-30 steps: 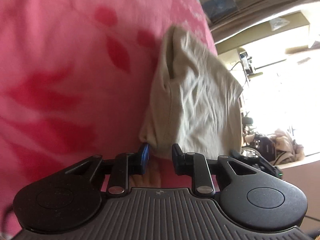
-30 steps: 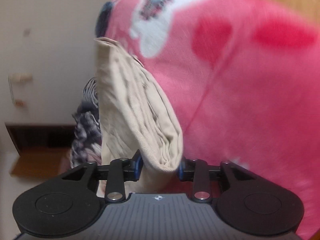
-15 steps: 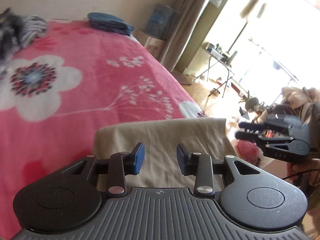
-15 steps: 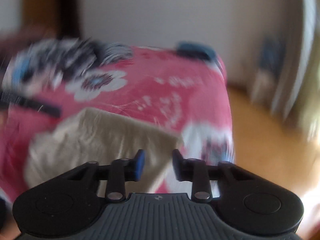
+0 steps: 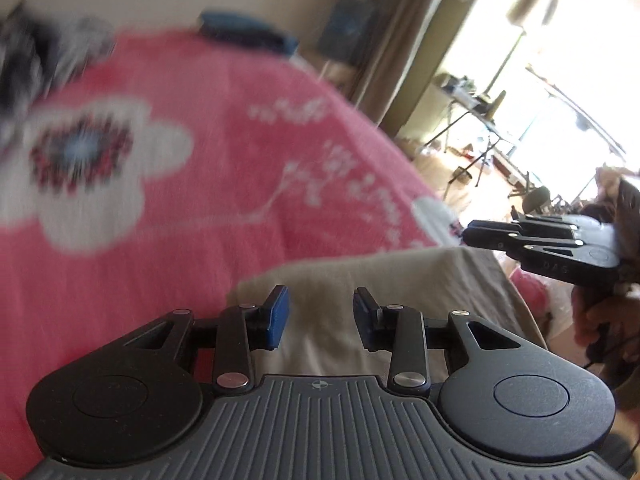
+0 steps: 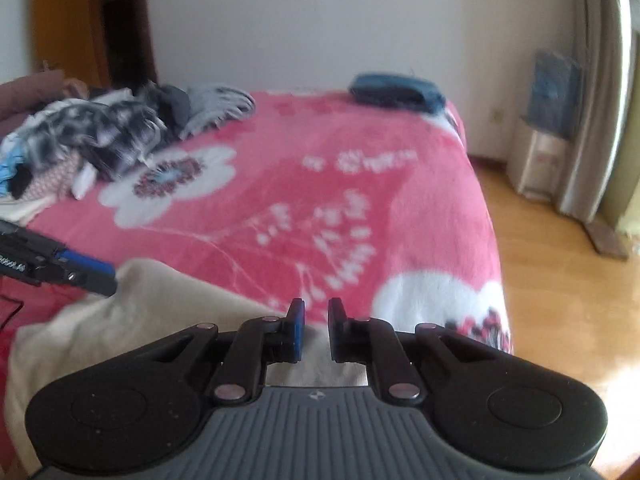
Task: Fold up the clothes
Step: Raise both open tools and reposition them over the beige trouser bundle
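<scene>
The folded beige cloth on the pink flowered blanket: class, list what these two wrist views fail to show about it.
- Folded beige cloth, left wrist view: near edge hidden behind the left gripper.
- Right wrist view: its near part hidden behind the right gripper; left side cut off.
- Which garment it is: cannot tell.

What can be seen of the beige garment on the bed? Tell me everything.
The beige garment is plain, soft woven-looking cloth, lightly creased, with no visible print, buttons or pockets. It lies folded and flat on the pink flowered blanket near the bed's near corner, its far edge straight. Nothing grips it: the left hand-held gripper hovers over it with jaws apart and empty, and the right hand-held gripper sits above its edge, jaws having just been closing with nothing between them. Its near part is hidden behind the grippers.
</scene>
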